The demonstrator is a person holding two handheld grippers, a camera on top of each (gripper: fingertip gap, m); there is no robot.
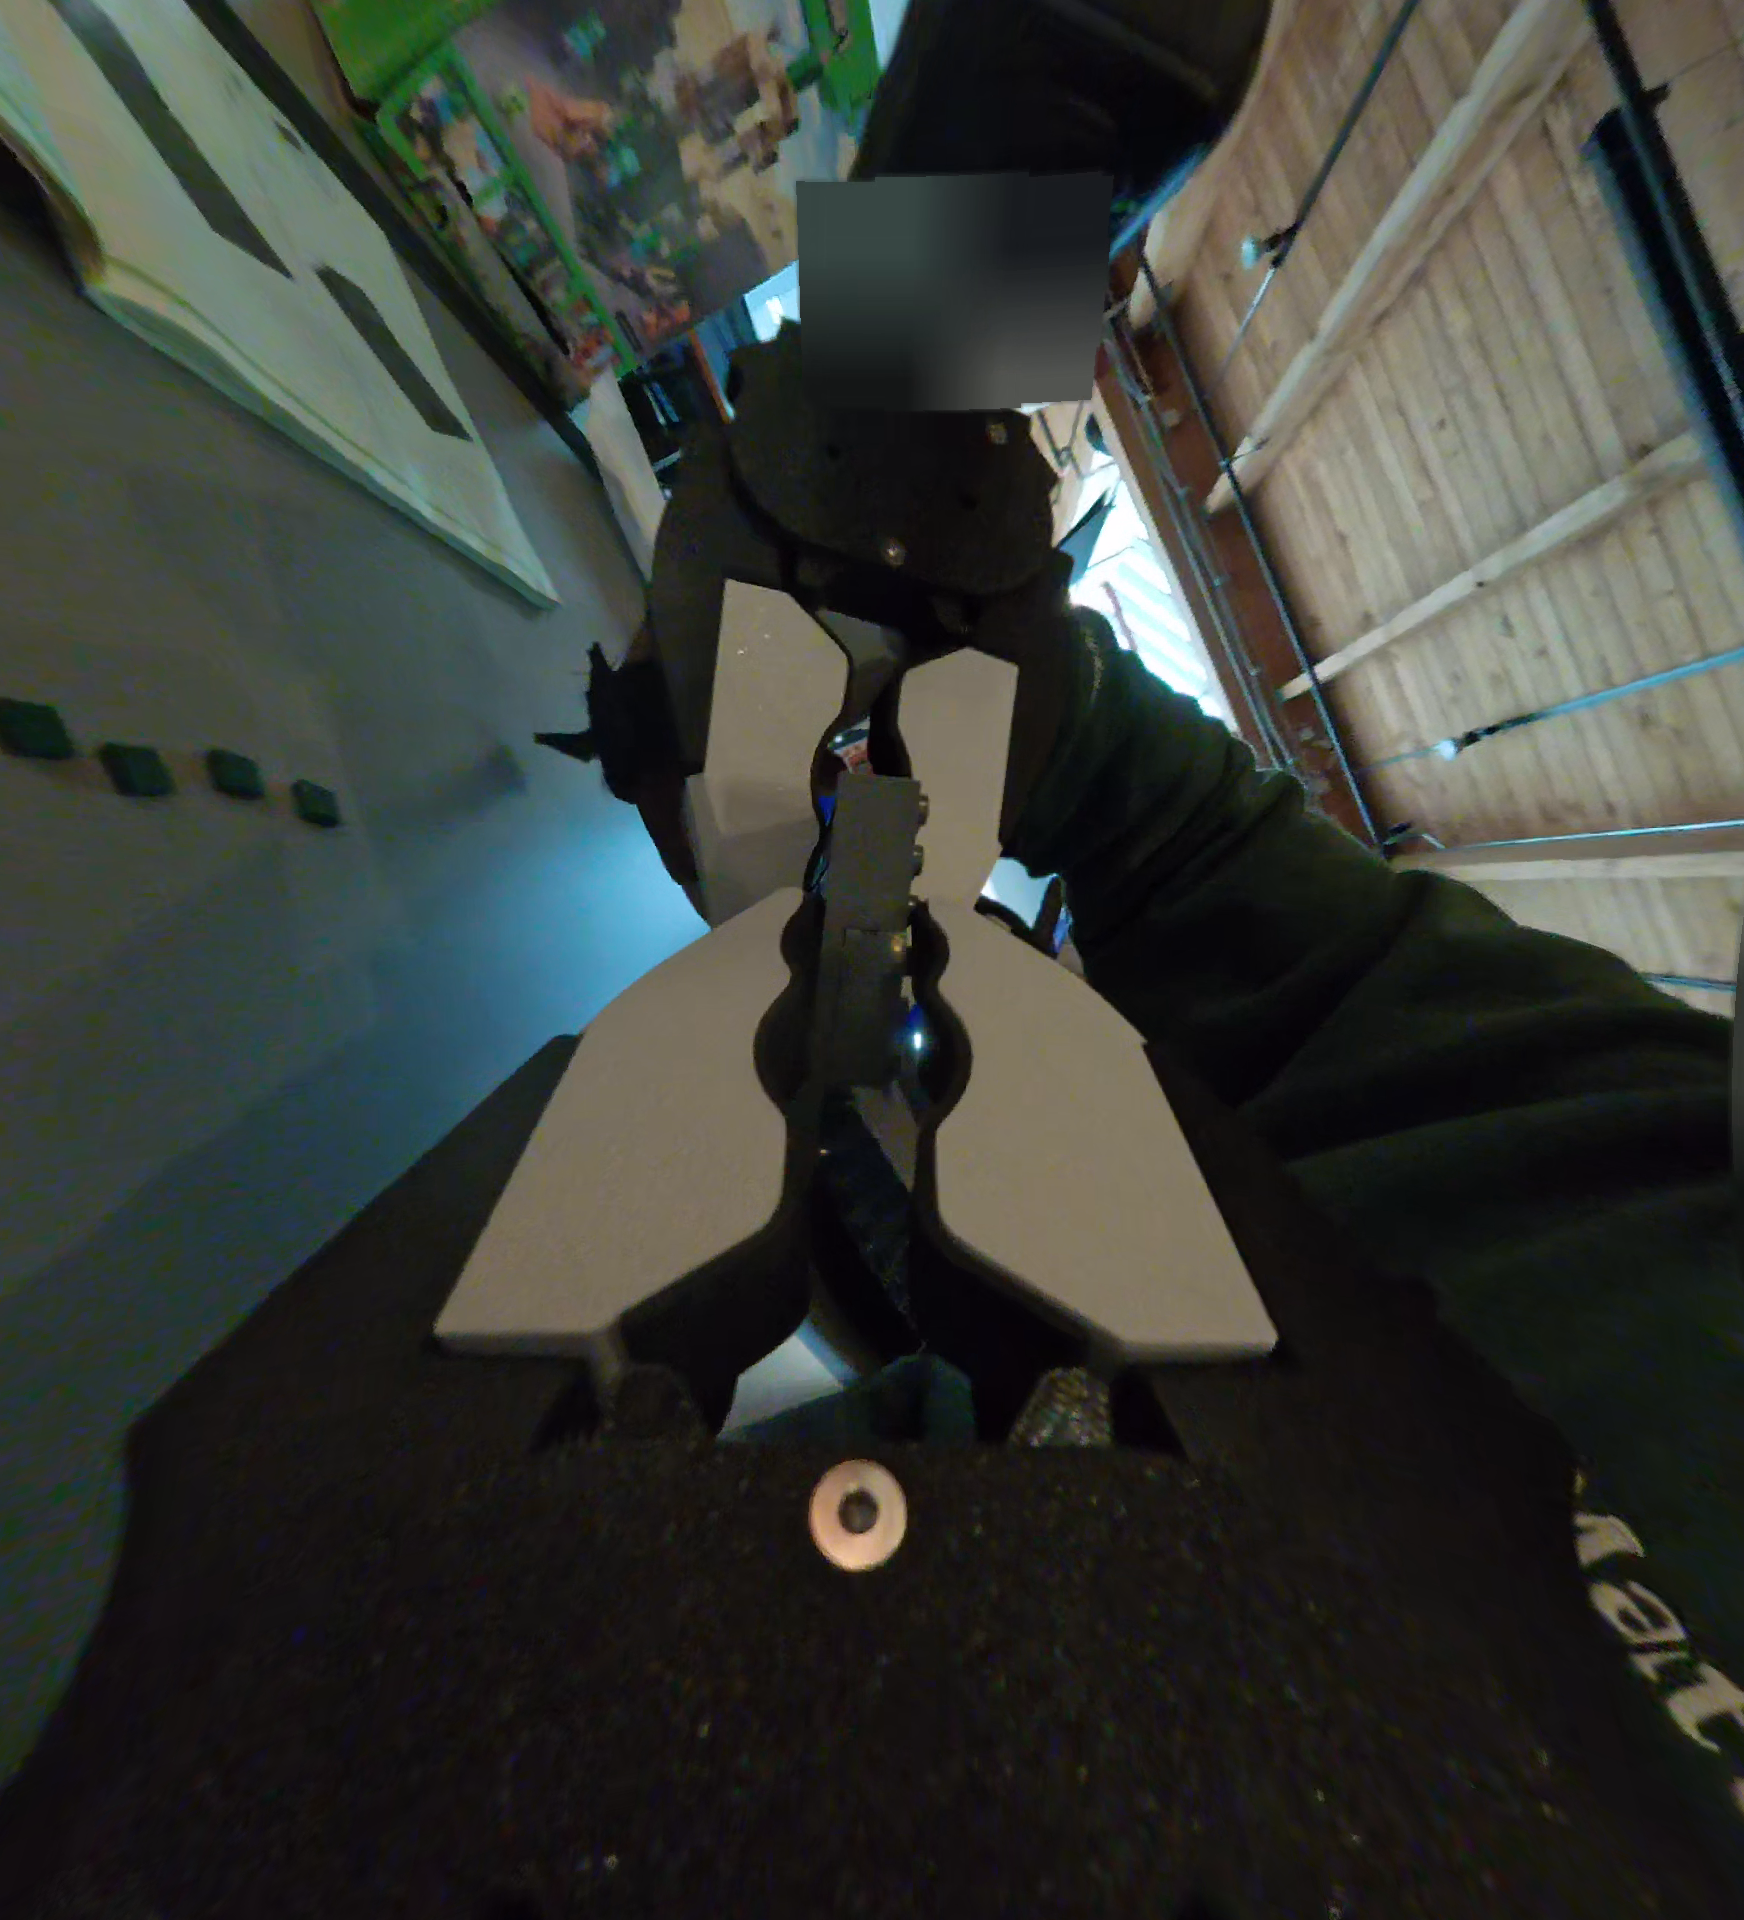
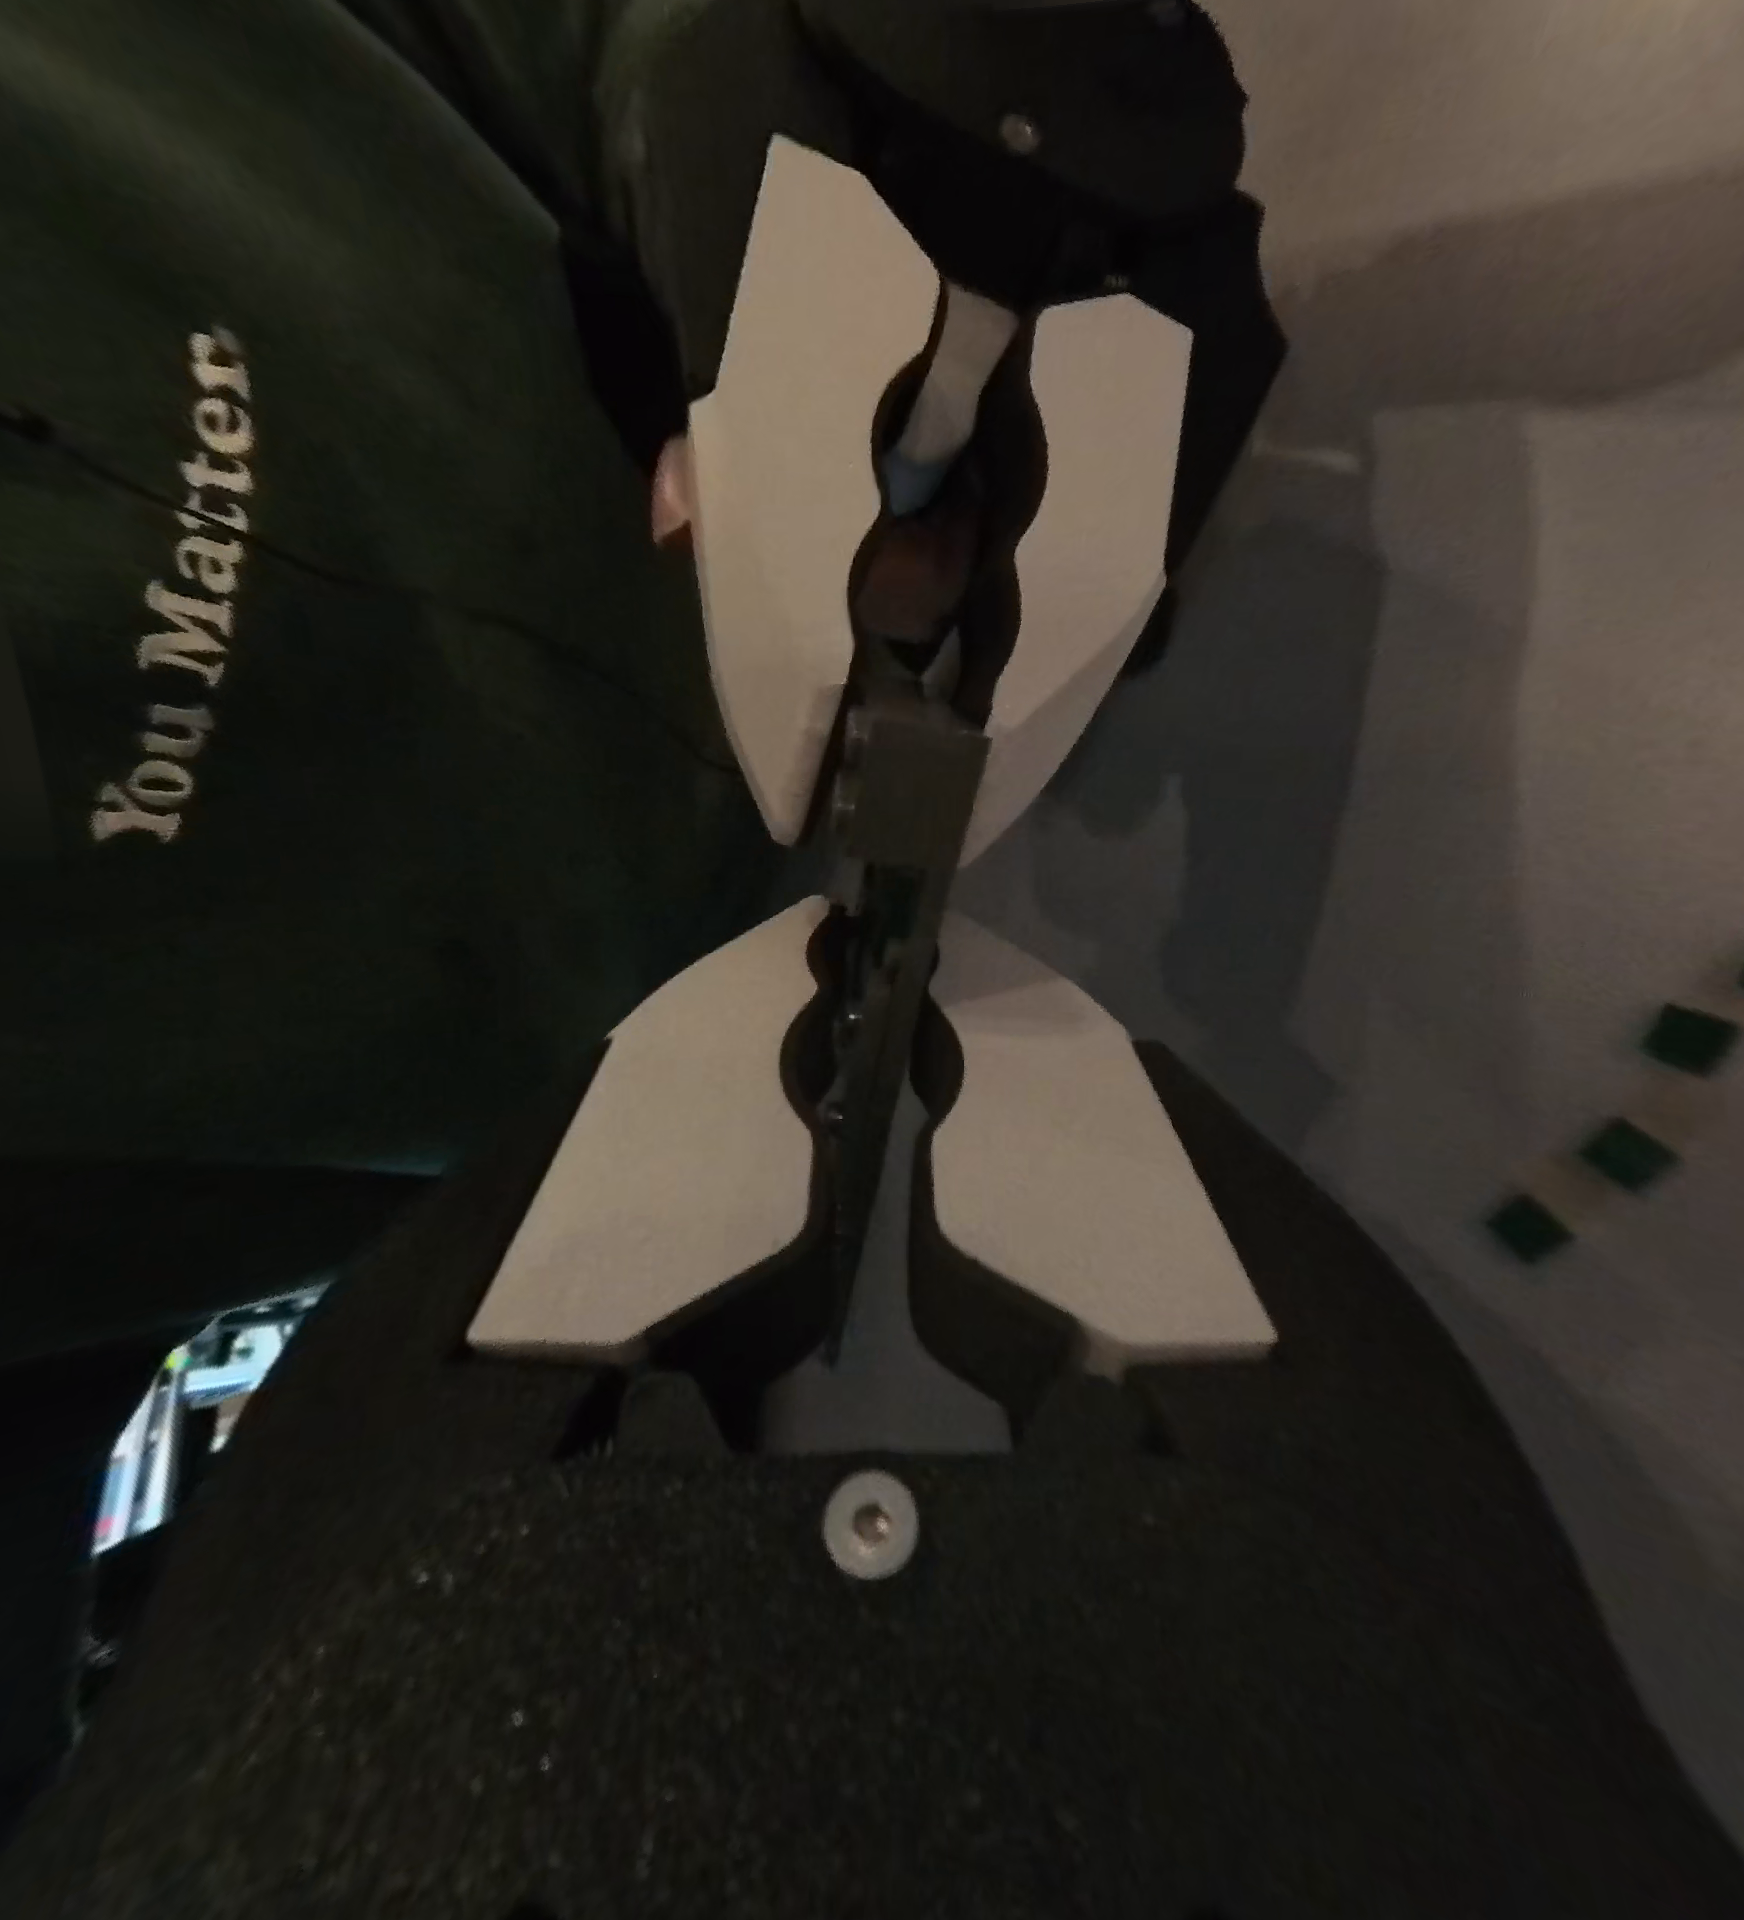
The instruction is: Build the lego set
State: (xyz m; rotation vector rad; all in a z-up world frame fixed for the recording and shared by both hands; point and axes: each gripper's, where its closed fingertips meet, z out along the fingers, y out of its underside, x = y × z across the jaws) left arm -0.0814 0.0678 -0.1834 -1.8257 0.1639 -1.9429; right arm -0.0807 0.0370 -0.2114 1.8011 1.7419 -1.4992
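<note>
My left fingers [image 1: 863,997] are pinching the near end of a long grey lego assembly [image 1: 873,862], closed narrowly on it. In the left wrist view, its long axis is running straight away from me into the right gripper [image 1: 863,727], which is facing mine and clamping the far end. Four green tiles [image 1: 135,769] are lying in a row on the bench [image 1: 224,987], well off to the left, beside an open instruction booklet [image 1: 328,343] and the set's box [image 1: 619,177].

In the right wrist view, my right fingers [image 2: 873,997] are closing on the same assembly [image 2: 909,800], held edge-on, while the left gripper [image 2: 909,665] is gripping the opposite end. Both hands are equally near; I judge the next press has to travel along that shared axis. The green tiles [image 2: 1626,1153] are waiting on the bench [image 2: 1574,727], well apart.
</note>
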